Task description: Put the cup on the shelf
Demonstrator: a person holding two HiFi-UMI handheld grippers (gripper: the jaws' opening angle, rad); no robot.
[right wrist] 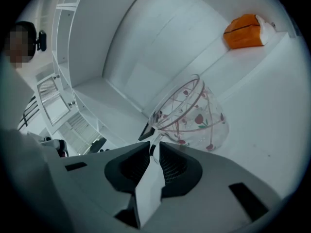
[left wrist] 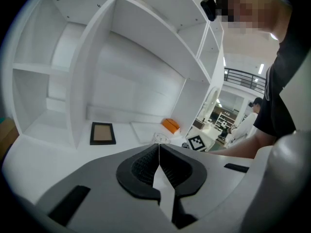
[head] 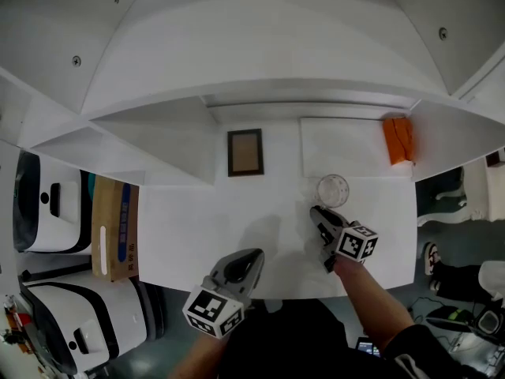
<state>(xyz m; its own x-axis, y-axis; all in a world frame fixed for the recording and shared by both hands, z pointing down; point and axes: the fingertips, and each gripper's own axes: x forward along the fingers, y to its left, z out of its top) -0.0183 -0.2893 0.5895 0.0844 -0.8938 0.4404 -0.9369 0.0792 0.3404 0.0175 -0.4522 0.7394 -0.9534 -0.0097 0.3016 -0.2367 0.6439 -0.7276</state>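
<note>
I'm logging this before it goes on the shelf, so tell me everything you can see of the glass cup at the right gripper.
The glass cup is clear, thin-walled and rounded, printed with small red fruits, green leaves and thin red lines. It looks empty. In the head view it stands mouth up on the white table, just in front of the shelf unit. The right gripper has its jaws closed on the cup's near rim. Nothing else touches it.

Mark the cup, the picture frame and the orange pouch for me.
cup (right wrist: 198, 120), right gripper view, its patterned glass side
picture frame (head: 245, 152), head view, its brown centre
orange pouch (head: 398, 139), head view, middle of it
</note>
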